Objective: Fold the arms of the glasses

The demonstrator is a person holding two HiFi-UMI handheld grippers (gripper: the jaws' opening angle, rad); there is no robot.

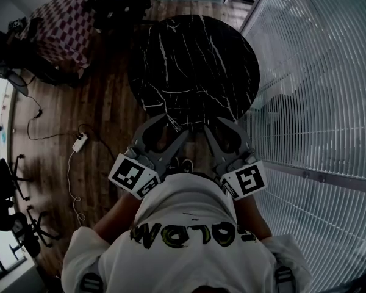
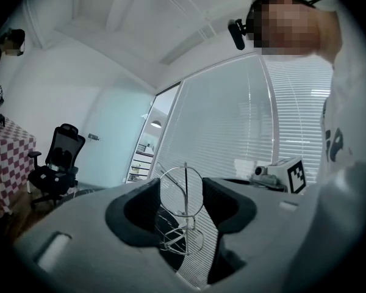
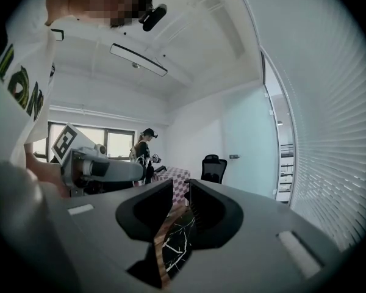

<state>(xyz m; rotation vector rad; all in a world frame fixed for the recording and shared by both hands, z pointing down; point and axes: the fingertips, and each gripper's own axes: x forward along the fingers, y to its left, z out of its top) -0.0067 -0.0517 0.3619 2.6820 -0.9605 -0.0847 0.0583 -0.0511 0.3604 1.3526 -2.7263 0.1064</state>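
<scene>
A: Left side first. What's the L hand-held gripper (image 2: pixel 182 185) doing?
B: It pinches the glasses (image 2: pixel 185 194). Thin wire frame, round lenses, standing on end betw. the two pads, one lens above the other. They're up in the air w/ the blinds (image 2: pixel 262 121) behind. Can't tell how the arms lie.
A: And vs. the surface?
B: Head view: both grippers are close to the person's chest, tips at the near edge of the round black marble surface (image 1: pixel 195 60). Checkered cloth (image 1: pixel 64 26) is far left and an office chair (image 2: pixel 58 157) is in the bkgd.
A: Right one?
B: R hand-held gripper (image 3: pixel 181 185) has its jaws nearly together, only a narrow slit, gripping nothing. Marble & wood floor (image 3: pixel 160 249) show thru the gap.
</scene>
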